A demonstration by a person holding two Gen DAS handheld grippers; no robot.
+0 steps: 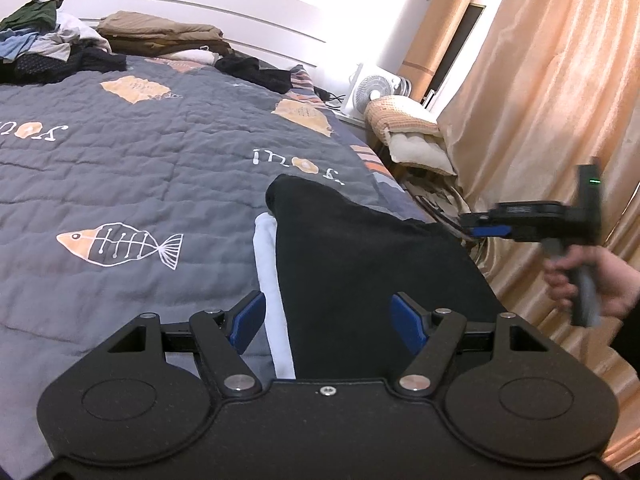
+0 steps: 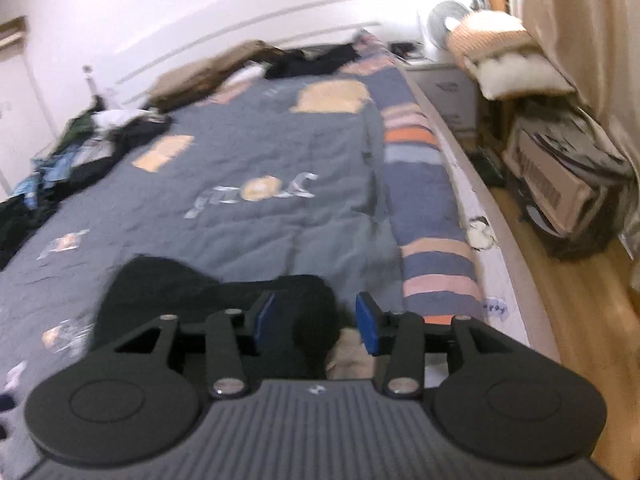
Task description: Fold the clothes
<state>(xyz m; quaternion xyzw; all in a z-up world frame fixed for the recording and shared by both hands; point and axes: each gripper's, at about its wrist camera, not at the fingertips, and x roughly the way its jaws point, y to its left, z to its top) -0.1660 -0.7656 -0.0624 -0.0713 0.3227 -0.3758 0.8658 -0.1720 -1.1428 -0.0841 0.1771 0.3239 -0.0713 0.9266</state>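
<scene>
The black garment (image 1: 360,264) lies folded at the near edge of the bed (image 1: 120,168), on top of a white piece (image 1: 272,280). Your left gripper (image 1: 328,320) hovers over it, jaws wide, holding nothing. Your right gripper (image 2: 316,316) is part open and empty too, off toward the bed's side. The cloth looks soft, light and limp, so pinch a corner or folded edge, both layers together, or it will sag and unfold.

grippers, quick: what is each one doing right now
Left tongs: open above the black garment, gripping nothing.
Right tongs: open, nothing held.
</scene>
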